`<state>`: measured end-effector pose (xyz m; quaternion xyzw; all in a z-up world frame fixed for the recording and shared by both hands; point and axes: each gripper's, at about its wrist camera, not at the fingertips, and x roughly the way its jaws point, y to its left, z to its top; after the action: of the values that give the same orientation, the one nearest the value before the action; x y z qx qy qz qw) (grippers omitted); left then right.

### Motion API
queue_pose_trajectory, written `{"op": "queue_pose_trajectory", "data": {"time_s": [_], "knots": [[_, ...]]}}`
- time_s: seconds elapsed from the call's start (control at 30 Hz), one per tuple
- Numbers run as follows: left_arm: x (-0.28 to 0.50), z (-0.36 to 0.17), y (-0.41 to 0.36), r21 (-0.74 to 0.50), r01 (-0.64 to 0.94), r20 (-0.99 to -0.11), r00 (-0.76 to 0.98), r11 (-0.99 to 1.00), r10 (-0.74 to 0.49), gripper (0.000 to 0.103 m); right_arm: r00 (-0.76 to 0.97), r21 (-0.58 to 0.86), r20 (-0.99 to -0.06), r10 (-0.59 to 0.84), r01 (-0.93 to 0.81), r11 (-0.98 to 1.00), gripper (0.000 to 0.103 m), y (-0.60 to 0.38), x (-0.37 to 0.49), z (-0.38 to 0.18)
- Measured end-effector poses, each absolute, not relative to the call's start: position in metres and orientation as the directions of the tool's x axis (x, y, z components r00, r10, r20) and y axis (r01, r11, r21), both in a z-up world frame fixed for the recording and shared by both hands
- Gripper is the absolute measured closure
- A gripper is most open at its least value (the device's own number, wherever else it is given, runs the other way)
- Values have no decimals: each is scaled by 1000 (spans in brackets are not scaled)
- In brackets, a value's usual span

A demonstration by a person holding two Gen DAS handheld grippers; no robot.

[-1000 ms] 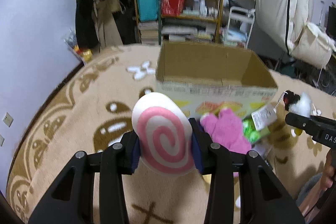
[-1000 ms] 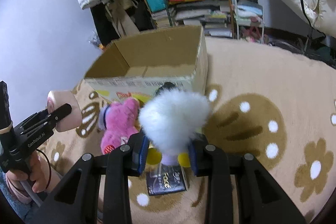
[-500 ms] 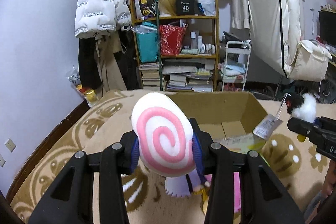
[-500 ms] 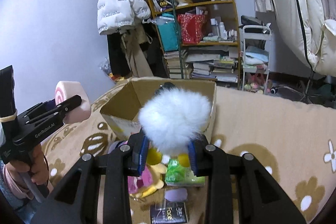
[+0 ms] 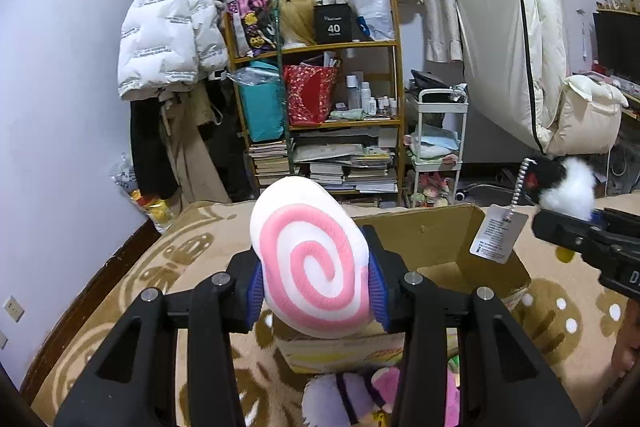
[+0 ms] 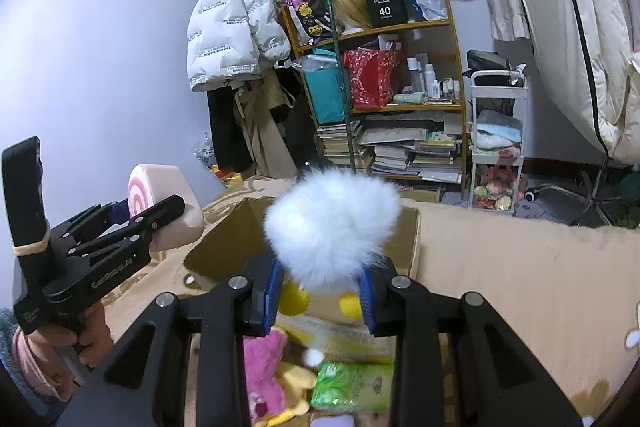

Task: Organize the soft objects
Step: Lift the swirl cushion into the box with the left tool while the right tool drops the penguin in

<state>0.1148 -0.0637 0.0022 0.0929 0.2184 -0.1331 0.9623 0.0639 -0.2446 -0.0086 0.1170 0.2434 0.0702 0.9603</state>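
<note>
My left gripper [image 5: 316, 285] is shut on a white plush roll with a pink swirl [image 5: 310, 259], held up in the air in front of the open cardboard box [image 5: 440, 243]. It also shows in the right wrist view [image 6: 160, 203]. My right gripper [image 6: 320, 293] is shut on a fluffy white plush with yellow feet [image 6: 332, 227], also raised before the box [image 6: 224, 247]. In the left wrist view that plush [image 5: 568, 183] shows at the right with a hanging paper tag [image 5: 496, 233]. A pink plush [image 6: 260, 375] lies on the rug below.
The tan patterned rug [image 5: 120, 307] covers the floor. A green packet [image 6: 352, 385] and a purple-white plush [image 5: 336, 403] lie before the box. A cluttered shelf [image 5: 320, 99], a hanging white jacket [image 5: 168, 35] and a white cart [image 5: 438, 139] stand behind.
Both grippers have risen and tilted up with their plush toys. The box now sits lower in both views and the floor items have dropped toward the bottom edge.
</note>
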Motion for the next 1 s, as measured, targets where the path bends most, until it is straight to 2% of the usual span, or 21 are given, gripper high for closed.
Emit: {"op": "queue_pose_trajectory", "data": {"time_s": [0.33, 0.47, 0.6, 0.73, 0.87, 0.97, 1.0], "knots": [[140, -22, -75, 141, 325, -509, 834, 935, -214, 58, 836, 233, -518, 182, -67, 970, 68, -243, 96, -34], [150, -34, -79, 121, 369, -561, 791, 921, -244, 52, 817, 231, -551, 170, -46, 972, 66, -242, 102, -43], [154, -41, -82, 123, 371, -575, 782, 920, -239, 49, 808, 229, -565, 167, -40, 973, 66, -242, 105, -49], [156, -45, -82, 117, 385, -595, 765, 915, -246, 35, 792, 229, -587, 165, -33, 973, 64, -243, 107, -53], [151, -43, -78, 146, 351, -579, 788, 925, -208, 20, 793, 222, -589, 155, -26, 975, 41, -241, 104, -53], [148, -41, -74, 133, 345, -583, 785, 929, -208, 12, 794, 212, -589, 148, -25, 977, 33, -239, 102, -50], [147, -40, -72, 128, 345, -584, 784, 930, -210, 11, 794, 212, -590, 146, -23, 977, 26, -239, 101, -50]]}}
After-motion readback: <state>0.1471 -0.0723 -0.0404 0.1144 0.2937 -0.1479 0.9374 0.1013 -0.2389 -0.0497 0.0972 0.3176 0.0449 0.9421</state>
